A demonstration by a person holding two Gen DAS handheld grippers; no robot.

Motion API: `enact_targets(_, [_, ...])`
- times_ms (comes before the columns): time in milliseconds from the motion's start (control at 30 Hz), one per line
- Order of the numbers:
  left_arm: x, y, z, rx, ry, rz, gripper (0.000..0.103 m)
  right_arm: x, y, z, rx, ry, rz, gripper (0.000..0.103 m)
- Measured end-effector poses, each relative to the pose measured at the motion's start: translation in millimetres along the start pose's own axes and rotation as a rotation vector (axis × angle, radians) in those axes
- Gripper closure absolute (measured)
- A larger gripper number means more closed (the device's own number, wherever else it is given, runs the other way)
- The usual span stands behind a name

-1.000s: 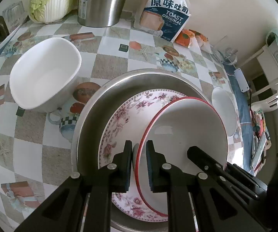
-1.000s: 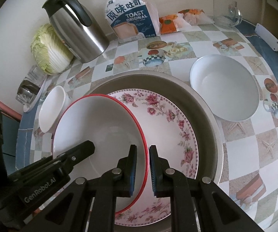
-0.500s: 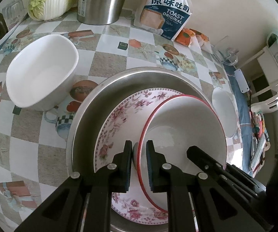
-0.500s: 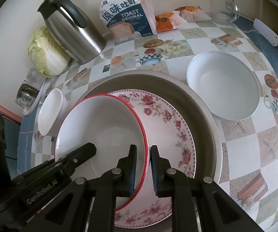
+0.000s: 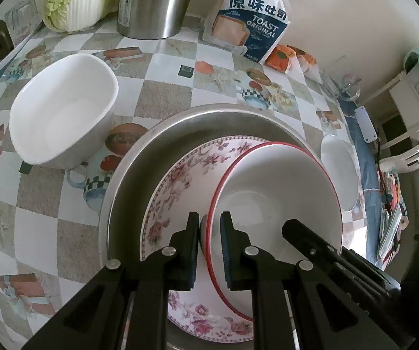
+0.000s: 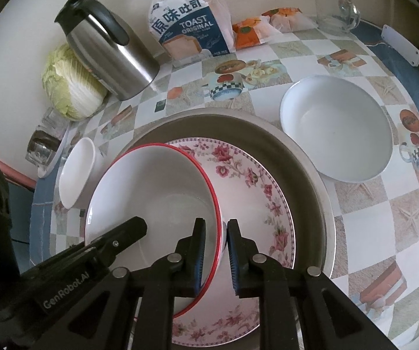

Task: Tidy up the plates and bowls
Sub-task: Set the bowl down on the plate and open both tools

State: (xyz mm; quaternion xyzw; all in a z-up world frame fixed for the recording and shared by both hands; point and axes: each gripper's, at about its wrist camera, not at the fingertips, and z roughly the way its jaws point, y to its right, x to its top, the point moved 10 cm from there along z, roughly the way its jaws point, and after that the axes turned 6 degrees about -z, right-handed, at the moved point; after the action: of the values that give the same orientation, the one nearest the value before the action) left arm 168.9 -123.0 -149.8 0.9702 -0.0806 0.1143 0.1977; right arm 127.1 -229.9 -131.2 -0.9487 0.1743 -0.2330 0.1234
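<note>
A white bowl with a red rim (image 5: 276, 204) (image 6: 151, 192) lies on a floral plate (image 5: 177, 192) (image 6: 253, 180) inside a wide steel basin (image 5: 139, 169) (image 6: 305, 157). My left gripper (image 5: 209, 245) is shut on the bowl's near-left rim, one finger inside and one outside. My right gripper (image 6: 216, 248) is shut on the opposite rim in the same way. Each view also shows the other gripper's finger reaching into the bowl. The plate's near edge is hidden behind the grippers.
On the checked tablecloth, a deep white bowl (image 5: 63, 116) (image 6: 77, 172) stands left of the basin and a shallow white bowl (image 6: 337, 128) (image 5: 339, 175) right of it. At the back are a steel jug (image 6: 110, 58), a cabbage (image 6: 69, 87), a toast bag (image 6: 189, 32) and a glass mug (image 6: 334, 8).
The right gripper's fingers stand a touch wider on the bowl's rim. Both hands and the bowl have stayed where they were.
</note>
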Motion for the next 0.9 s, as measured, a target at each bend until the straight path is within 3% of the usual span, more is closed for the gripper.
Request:
enact_targets(767, [1.7, 0.4, 0.1, -0.025, 0.006, -0.036, 0.090, 3.5, 3.5, 2.2, 0.060, 0.015, 0.052, 0.083])
enact_targets(900, [0.7, -1.7, -0.1, -0.018, 0.000, -0.046, 0.086, 3.4, 4.0, 1.8, 0.060, 0.015, 0.057, 0.083])
